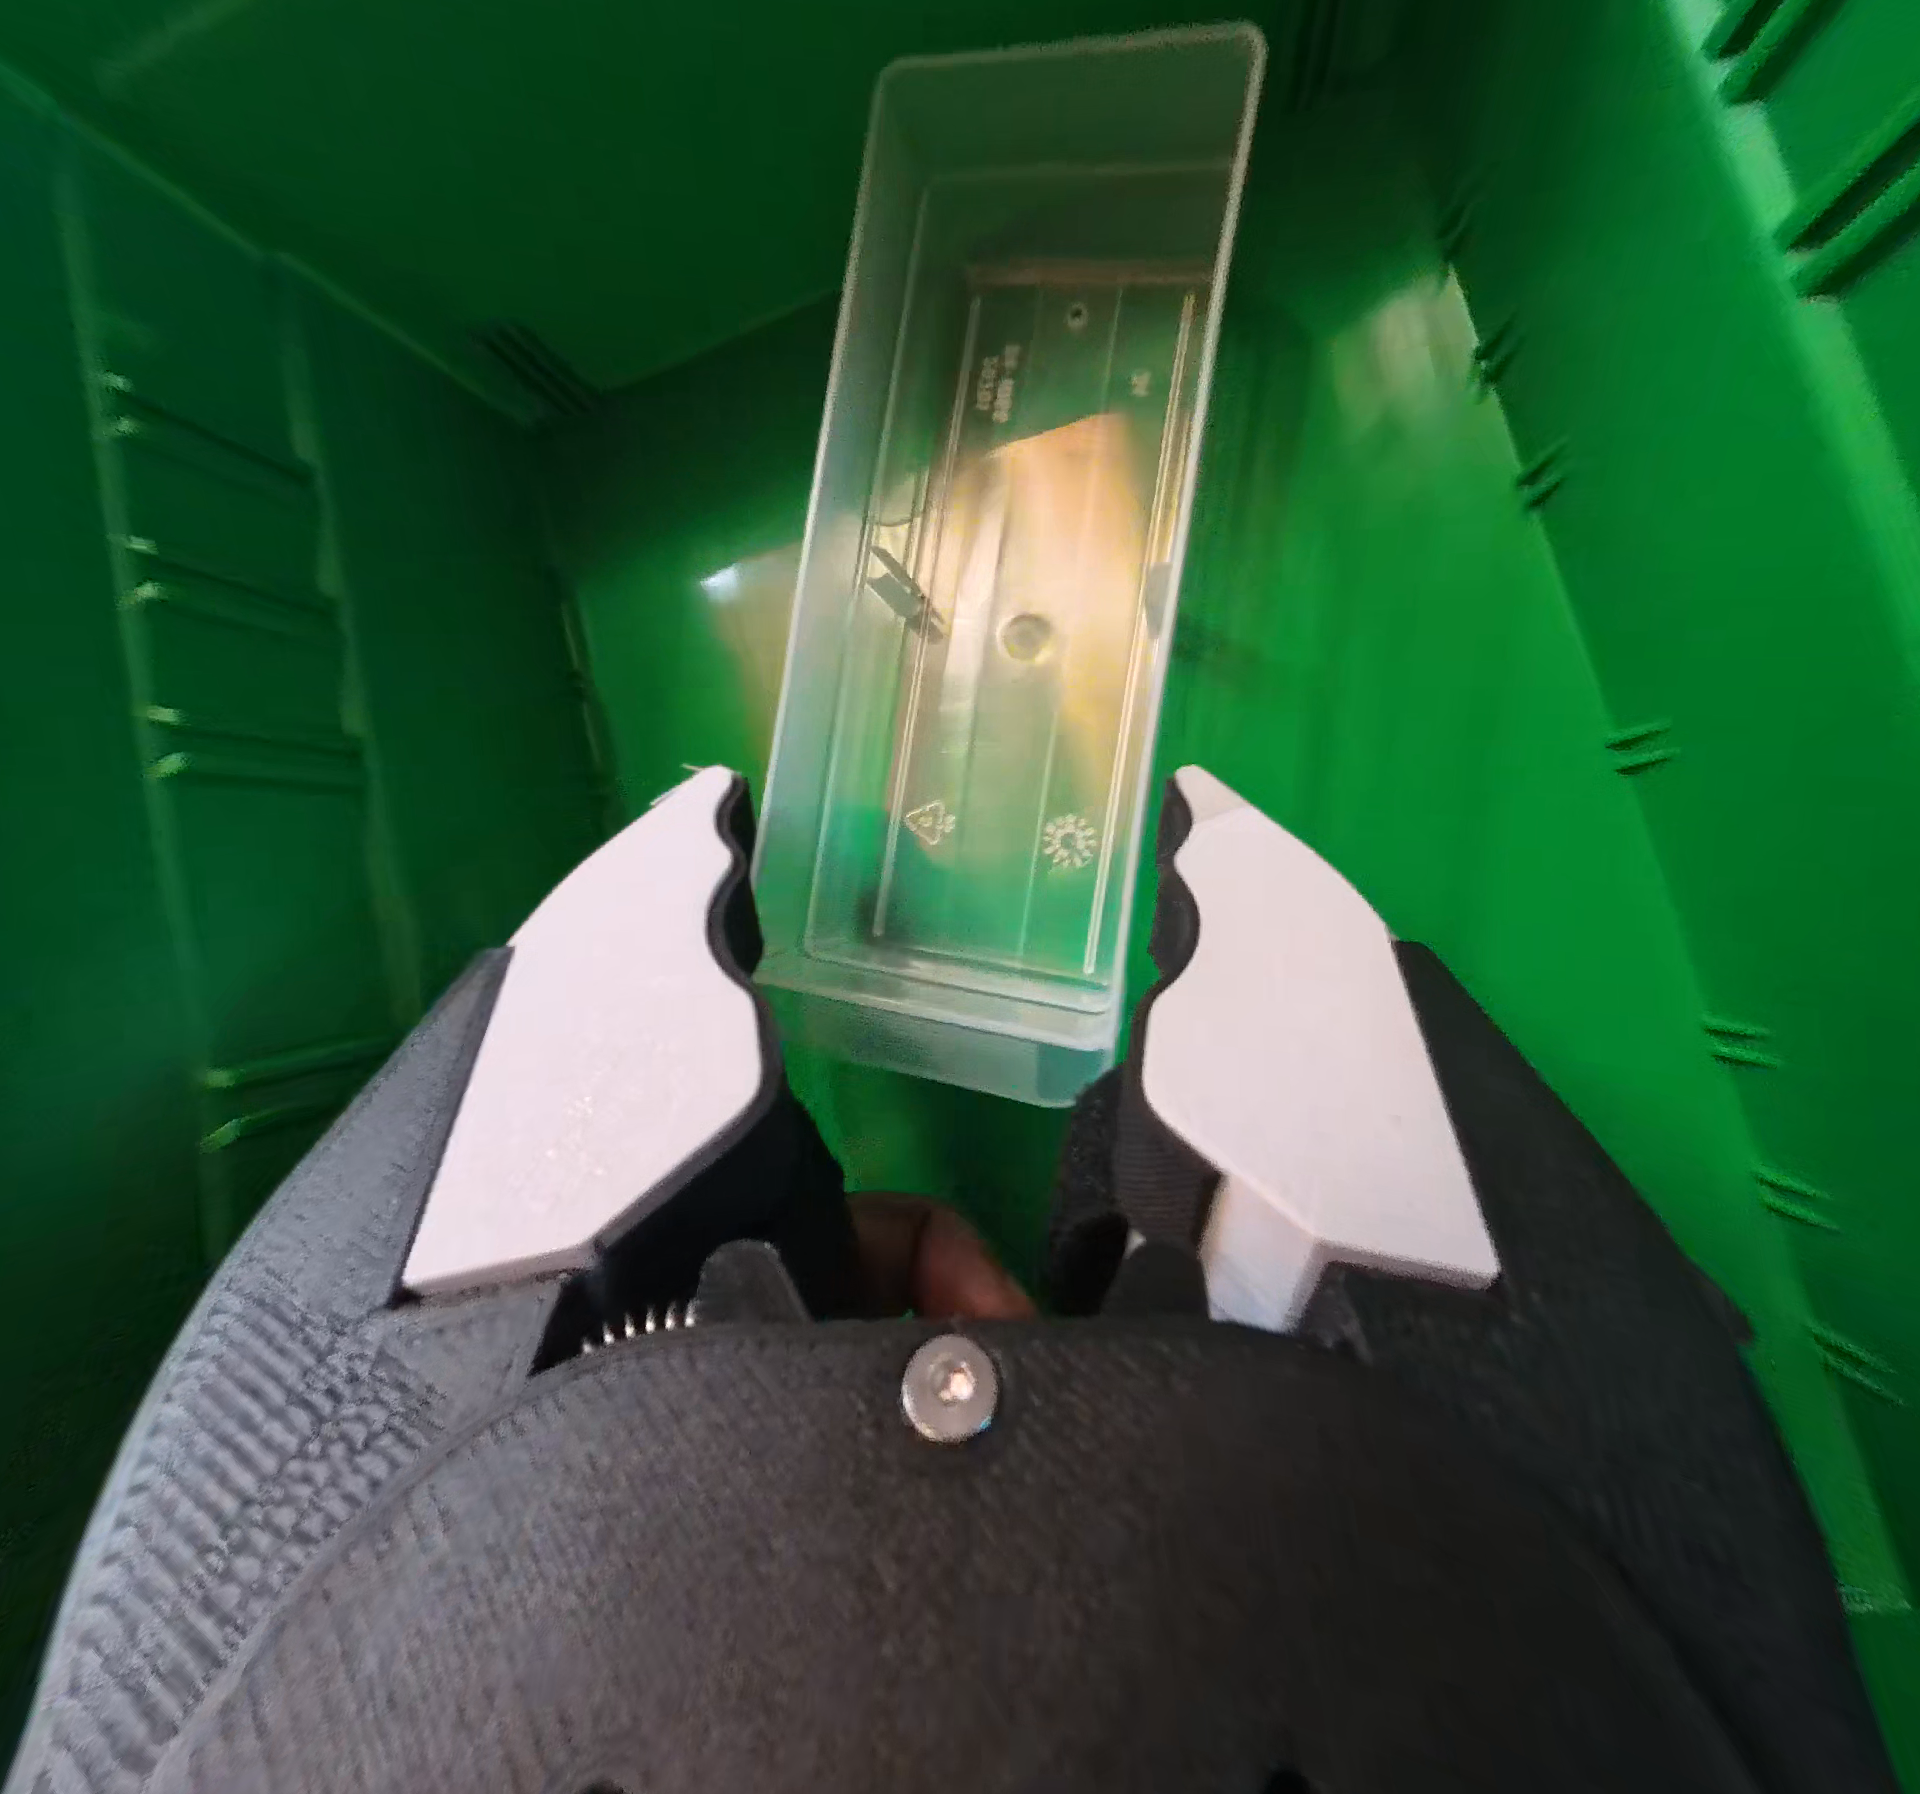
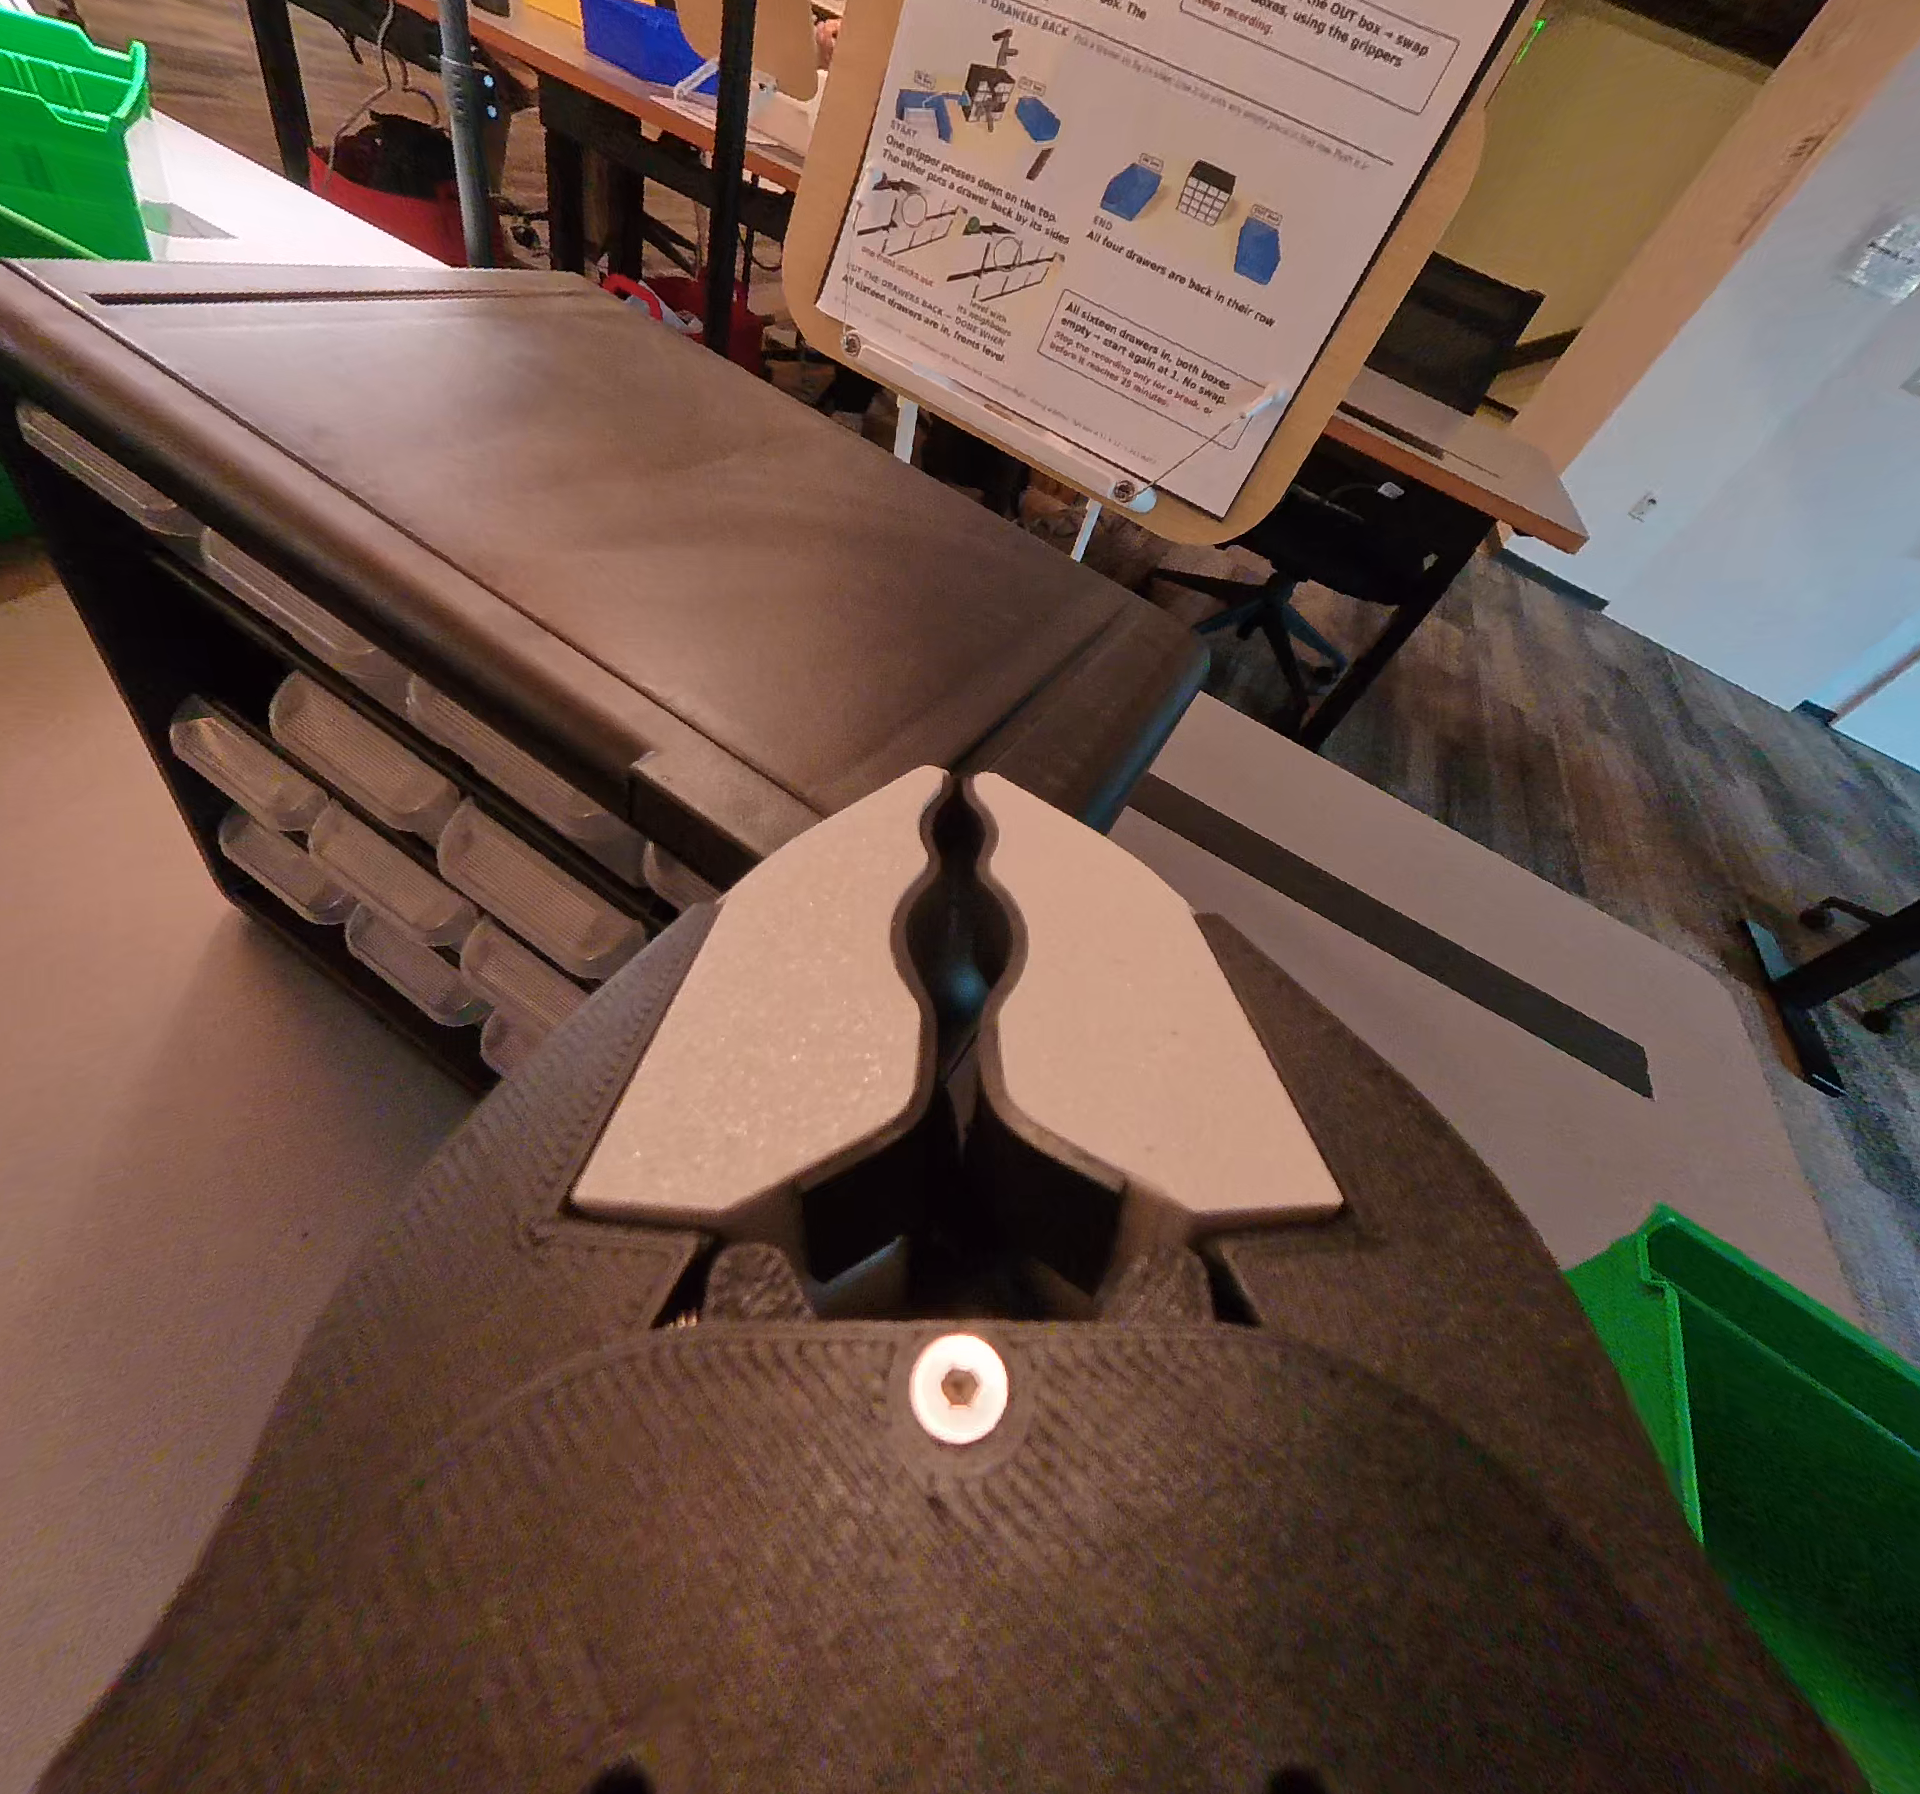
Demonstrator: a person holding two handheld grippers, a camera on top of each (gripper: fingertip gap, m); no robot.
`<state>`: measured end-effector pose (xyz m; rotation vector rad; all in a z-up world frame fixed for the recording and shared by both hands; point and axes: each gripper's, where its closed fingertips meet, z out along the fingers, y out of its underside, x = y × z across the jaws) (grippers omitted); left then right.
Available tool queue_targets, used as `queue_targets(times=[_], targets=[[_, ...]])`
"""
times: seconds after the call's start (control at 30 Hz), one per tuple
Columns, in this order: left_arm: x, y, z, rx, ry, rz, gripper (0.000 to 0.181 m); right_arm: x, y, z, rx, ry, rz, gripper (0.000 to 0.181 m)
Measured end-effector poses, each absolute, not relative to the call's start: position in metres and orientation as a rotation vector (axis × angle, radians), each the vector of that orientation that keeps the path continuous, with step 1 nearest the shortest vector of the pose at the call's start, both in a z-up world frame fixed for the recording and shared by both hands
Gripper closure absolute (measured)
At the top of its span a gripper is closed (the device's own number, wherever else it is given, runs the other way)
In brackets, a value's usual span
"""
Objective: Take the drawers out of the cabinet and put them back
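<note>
In the left wrist view my left gripper [image 1: 956, 809] is inside a green bin [image 1: 312, 497]. Its jaws stand wide on the two long sides of a clear plastic drawer [image 1: 1018, 518] at the near end. The drawer is empty, open side towards me, and points away into the bin. In the right wrist view my right gripper [image 2: 958, 780] is shut and empty, over the right front corner of the black cabinet [image 2: 582, 497]. Several clear drawers [image 2: 520, 871] sit in the cabinet's front.
The cabinet stands on a grey table [image 2: 156, 1069]. A second green bin [image 2: 1787, 1453] is at the lower right, another [image 2: 62, 134] at the upper left. An instruction board [image 2: 1143, 186] stands behind the cabinet, with other tables and blue bins [image 2: 644, 40] beyond.
</note>
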<state>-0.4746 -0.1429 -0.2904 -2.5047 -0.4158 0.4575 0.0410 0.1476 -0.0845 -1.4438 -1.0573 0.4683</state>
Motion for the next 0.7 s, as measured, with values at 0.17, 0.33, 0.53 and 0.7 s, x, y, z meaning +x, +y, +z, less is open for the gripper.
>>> queue_targets(times=[0.17,0.33,0.53,0.7], targets=[[-0.472,-0.144,-0.289,-2.461,-0.408,0.451,0.112,0.041,0.148,-0.085,-1.444,-1.056,0.467,0.181],[-0.465,-0.153,-0.289,-2.49,-0.433,0.457,0.112,0.041,0.148,-0.085,-1.444,-1.058,0.457,0.181],[-0.446,-0.168,-0.277,-2.552,-0.306,0.442,0.114,0.041,0.148,-0.085,-1.444,-1.062,0.455,0.181],[-0.442,-0.175,-0.254,-2.487,-0.001,0.584,0.116,0.041,0.148,-0.085,-1.442,-1.057,0.469,0.181]])
